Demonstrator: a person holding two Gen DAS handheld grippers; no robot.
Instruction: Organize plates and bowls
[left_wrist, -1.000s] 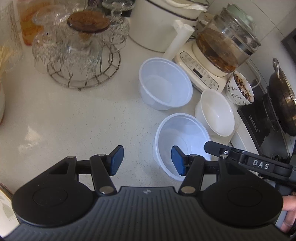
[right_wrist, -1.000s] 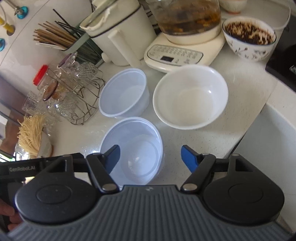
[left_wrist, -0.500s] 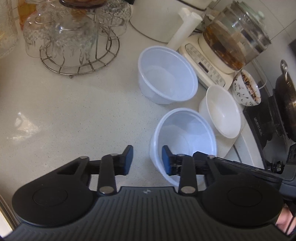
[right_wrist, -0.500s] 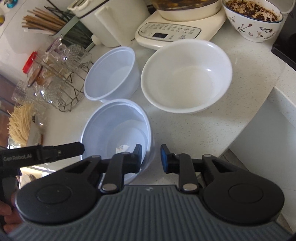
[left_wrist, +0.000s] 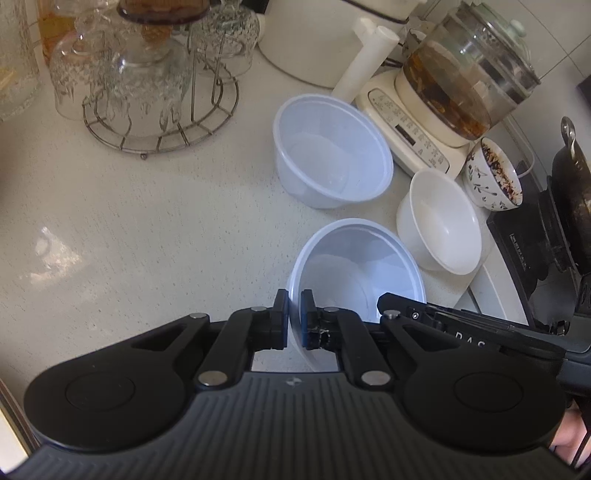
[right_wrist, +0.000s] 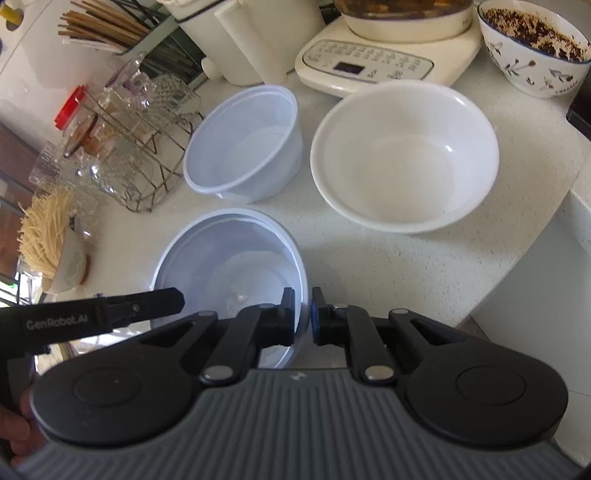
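Speckled white surface (left_wrist: 155, 236) carries my near translucent plastic bowl (left_wrist: 354, 266); I have both left tongs (left_wrist: 293, 319) and right tongs (right_wrist: 303, 317) pinching its opposite rims.

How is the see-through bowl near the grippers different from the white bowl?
The near plastic bowl is cloudy see-through with steep walls; the white bowl is solid, wide and flaring. Both grippers, left and right, pinch the plastic bowl's rim; nothing touches the white bowl. Both bowls are empty and upright.
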